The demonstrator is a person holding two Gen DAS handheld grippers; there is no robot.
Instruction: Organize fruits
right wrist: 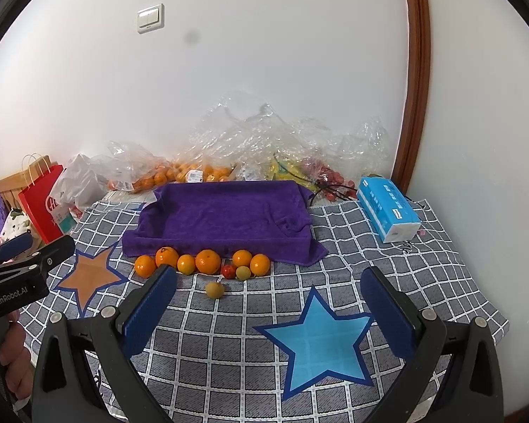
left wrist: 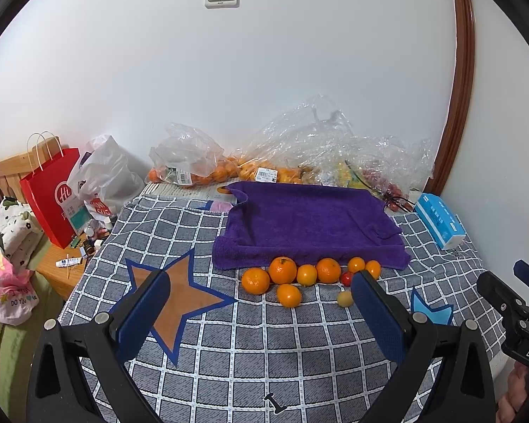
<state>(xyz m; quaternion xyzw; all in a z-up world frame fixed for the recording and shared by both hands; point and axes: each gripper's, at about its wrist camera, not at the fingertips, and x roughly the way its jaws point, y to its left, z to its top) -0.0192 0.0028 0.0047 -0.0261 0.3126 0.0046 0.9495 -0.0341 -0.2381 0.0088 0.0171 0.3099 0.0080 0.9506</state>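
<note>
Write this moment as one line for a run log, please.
left gripper: open, empty | right gripper: open, empty | oranges: loose row along purple towel | no fruit grasped yet

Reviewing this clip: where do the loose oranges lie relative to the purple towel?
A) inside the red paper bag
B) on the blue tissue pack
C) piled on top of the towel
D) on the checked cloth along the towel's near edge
D: the loose oranges sit in a row on the checked cloth just in front of the purple towel, whose top is bare; both grippers, left and right, are open and hold nothing.
</note>
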